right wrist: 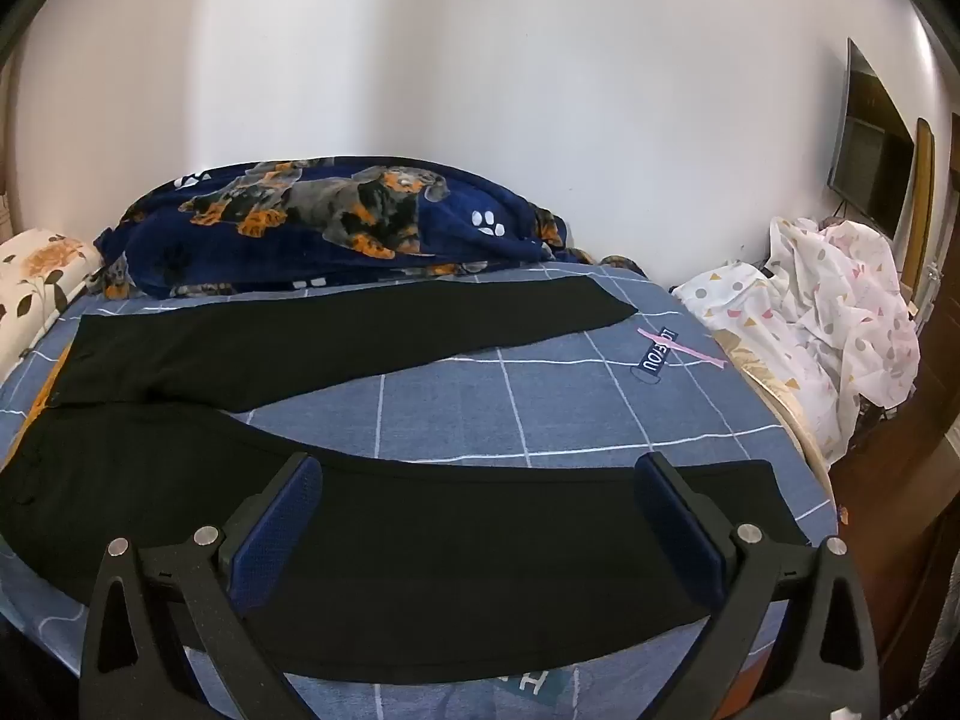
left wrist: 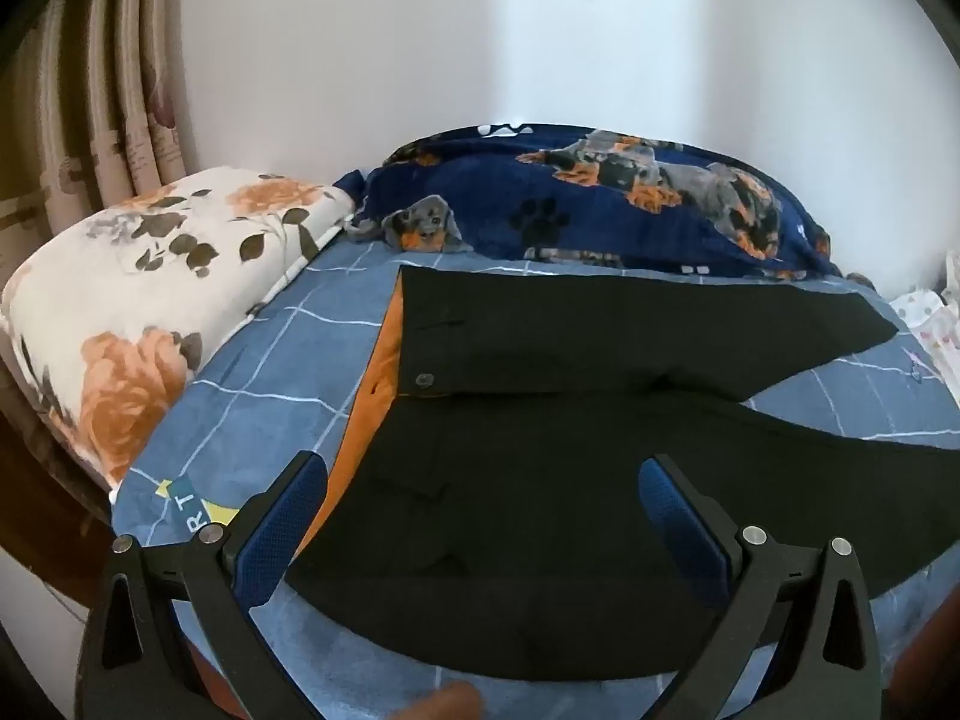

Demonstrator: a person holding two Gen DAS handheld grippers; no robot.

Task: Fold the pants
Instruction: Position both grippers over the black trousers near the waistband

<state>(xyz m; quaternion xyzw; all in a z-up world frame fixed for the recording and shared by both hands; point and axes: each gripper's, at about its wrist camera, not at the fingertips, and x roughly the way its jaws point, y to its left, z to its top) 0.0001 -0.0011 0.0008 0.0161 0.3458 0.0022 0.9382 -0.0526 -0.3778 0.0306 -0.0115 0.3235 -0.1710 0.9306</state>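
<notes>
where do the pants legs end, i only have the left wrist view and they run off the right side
Observer: The far leg ends just short of the printed label on the sheet.
Operator: and the near leg
Observer: Its cuff stops before the bed's right edge, beside the open right gripper.
Operator: anything past the bed
Observer: A crumpled white patterned sheet.

Both the left gripper (left wrist: 483,504) and right gripper (right wrist: 479,501) have black frames, silver screws, blue textured fingers (left wrist: 282,525).
</notes>
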